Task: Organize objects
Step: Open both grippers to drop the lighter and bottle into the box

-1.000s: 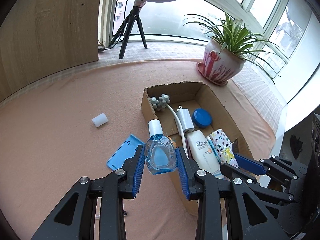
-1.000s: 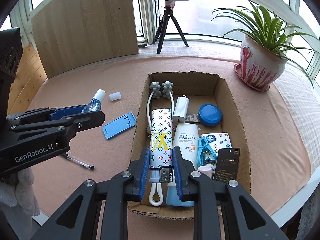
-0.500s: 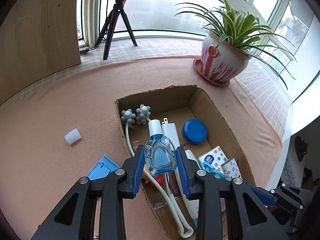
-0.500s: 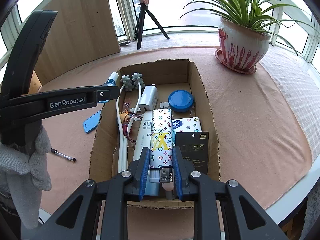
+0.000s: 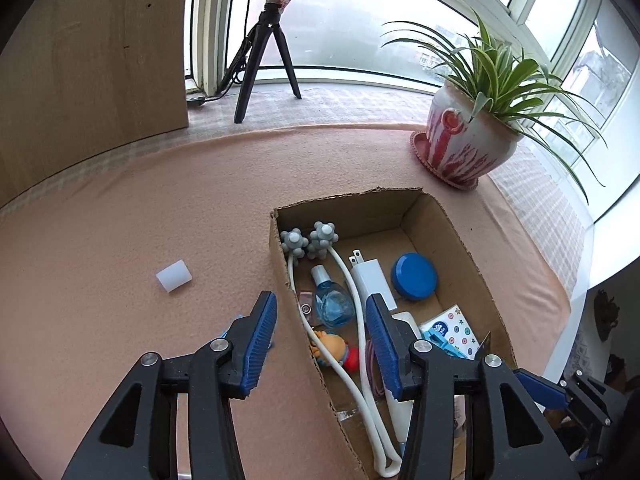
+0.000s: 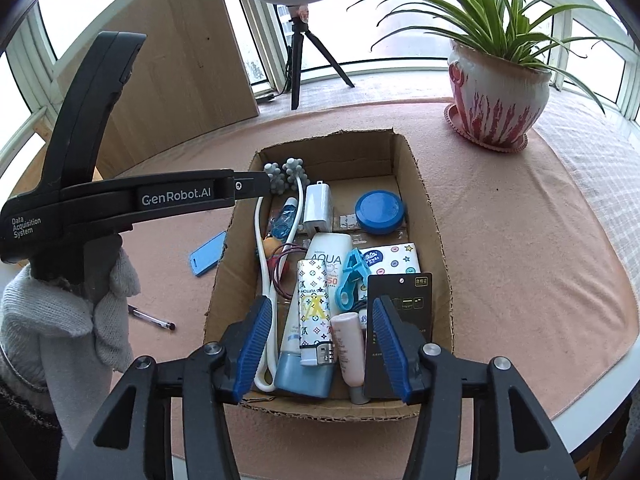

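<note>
The cardboard box holds several small items. A clear blue bottle lies inside it by the white massager cord, below my left gripper, whose jaws are opening and touch nothing. In the right wrist view a patterned white lighter rests on the AQUA tube at the near end of the box. My right gripper hangs over it, its jaws opening with the pads clear of the lighter. The left gripper reaches in from the left over the box's far corner.
A white cap, a blue phone stand and a pen lie on the pink cloth left of the box. A potted plant stands at the back right, a tripod behind. A gloved hand holds the left gripper.
The left gripper swung right over the box and let the blue bottle go into it. The right gripper spread its jaws and released the patterned lighter onto the tube.
</note>
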`<state>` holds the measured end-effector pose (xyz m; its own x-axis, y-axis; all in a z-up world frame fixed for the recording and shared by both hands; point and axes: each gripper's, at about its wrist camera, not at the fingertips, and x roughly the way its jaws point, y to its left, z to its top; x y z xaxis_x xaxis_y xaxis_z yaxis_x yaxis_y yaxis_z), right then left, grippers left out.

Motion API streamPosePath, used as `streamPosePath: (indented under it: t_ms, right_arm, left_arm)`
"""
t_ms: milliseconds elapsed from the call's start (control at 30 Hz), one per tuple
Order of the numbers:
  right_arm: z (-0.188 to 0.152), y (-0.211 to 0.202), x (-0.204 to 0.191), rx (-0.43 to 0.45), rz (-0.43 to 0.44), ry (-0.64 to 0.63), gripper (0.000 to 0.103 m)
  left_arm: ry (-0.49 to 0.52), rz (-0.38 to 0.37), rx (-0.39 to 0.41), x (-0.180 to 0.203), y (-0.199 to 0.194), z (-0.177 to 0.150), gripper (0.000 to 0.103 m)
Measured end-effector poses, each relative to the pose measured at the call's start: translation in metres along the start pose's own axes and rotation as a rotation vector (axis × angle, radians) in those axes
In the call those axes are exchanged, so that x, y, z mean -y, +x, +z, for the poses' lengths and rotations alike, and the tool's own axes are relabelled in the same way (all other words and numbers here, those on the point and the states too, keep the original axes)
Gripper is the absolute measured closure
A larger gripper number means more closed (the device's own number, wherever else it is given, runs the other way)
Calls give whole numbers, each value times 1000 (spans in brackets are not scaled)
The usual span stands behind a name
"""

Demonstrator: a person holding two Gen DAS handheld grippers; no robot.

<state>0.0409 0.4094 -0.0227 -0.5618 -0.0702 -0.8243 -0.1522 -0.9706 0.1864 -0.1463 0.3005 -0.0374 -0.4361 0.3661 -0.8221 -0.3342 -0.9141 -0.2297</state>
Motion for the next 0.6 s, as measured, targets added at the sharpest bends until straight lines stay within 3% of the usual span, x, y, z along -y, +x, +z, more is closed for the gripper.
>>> streamPosePath:
  t_ms: [333, 600]
  right_arm:
    - [3, 3, -14, 0, 48, -5, 54]
    - [12, 12, -40, -8, 102, -31, 54]
  left_arm:
    - [-146, 71, -34, -95, -17, -32, 53]
    - [-188, 85, -74, -140, -32, -62, 53]
